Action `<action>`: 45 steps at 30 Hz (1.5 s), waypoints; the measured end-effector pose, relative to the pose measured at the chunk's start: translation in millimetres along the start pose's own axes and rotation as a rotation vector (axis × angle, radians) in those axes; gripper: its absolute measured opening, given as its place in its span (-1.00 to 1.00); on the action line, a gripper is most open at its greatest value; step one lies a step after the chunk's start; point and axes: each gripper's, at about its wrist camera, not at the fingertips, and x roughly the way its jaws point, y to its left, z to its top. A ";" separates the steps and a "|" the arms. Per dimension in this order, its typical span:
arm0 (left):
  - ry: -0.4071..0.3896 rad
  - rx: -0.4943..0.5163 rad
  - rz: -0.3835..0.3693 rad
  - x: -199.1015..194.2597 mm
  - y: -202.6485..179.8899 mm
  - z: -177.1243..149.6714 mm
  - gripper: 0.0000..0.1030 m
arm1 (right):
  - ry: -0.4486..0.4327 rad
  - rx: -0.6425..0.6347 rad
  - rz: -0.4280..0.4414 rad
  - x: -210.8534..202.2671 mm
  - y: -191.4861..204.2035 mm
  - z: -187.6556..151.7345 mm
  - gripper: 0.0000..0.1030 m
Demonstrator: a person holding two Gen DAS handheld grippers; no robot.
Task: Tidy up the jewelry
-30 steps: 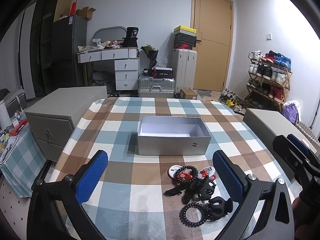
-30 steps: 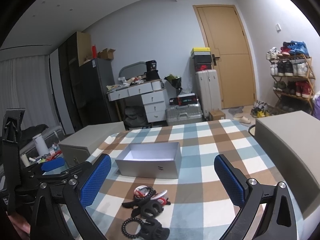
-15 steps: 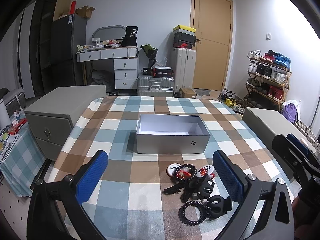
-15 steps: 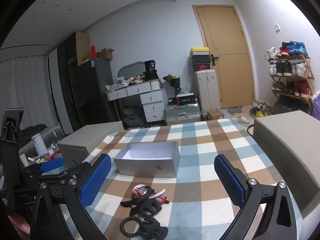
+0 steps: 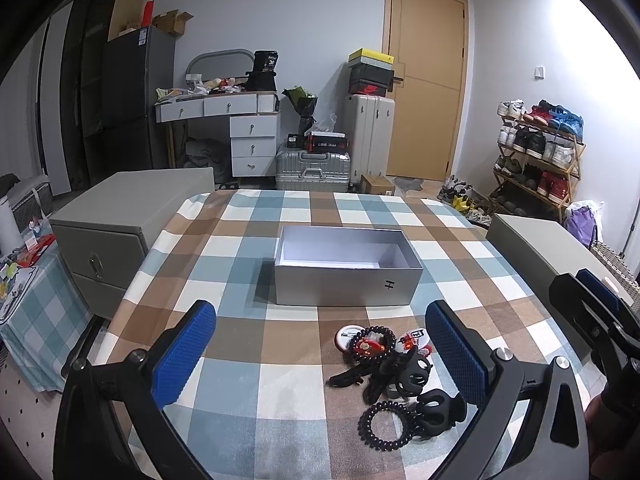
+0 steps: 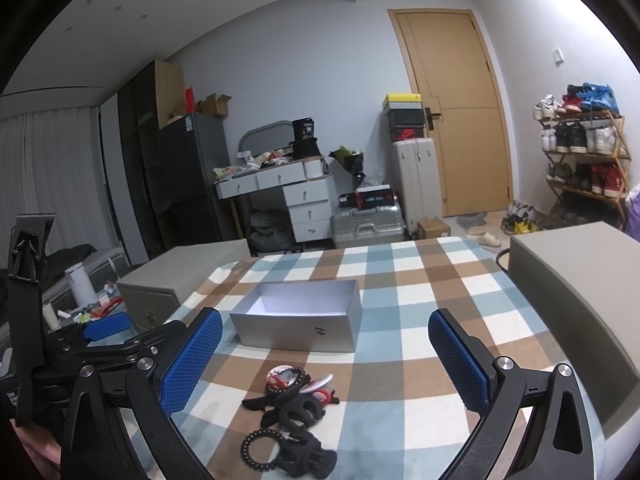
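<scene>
- Hovering over the checked tabletop (image 5: 240, 364), the left claw (image 5: 320, 354) and right claw (image 6: 325, 354) are both wide open and hold nothing.
- The jewelry pile (image 5: 394, 372) lies near the silver box (image 5: 346, 266), not in it.

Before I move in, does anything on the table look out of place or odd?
Only the pile: bracelet, badges, black clips and a coiled hair tie lie tangled together in front of the silver box, which is empty as far as the view shows. Nothing looks spilled or broken.

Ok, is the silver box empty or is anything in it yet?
Empty as far as visible: the silver box shows only bare white interior; the accessories pile lies outside.
</scene>
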 end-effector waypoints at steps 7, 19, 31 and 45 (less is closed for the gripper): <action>0.000 0.000 0.000 0.3 0.7 -0.1 0.98 | 0.015 0.005 0.011 1.2 -0.8 -0.8 1.00; 0.017 -0.002 0.000 5.7 2.5 -8.3 0.98 | 0.095 -0.010 0.039 11.8 -3.9 -12.7 1.00; 0.086 -0.029 0.036 17.5 22.2 -26.8 0.98 | 0.419 0.081 0.140 55.9 -20.2 -72.0 0.81; 0.139 -0.060 0.027 24.4 34.8 -39.1 0.98 | 0.511 0.104 0.214 67.3 -13.6 -88.8 0.36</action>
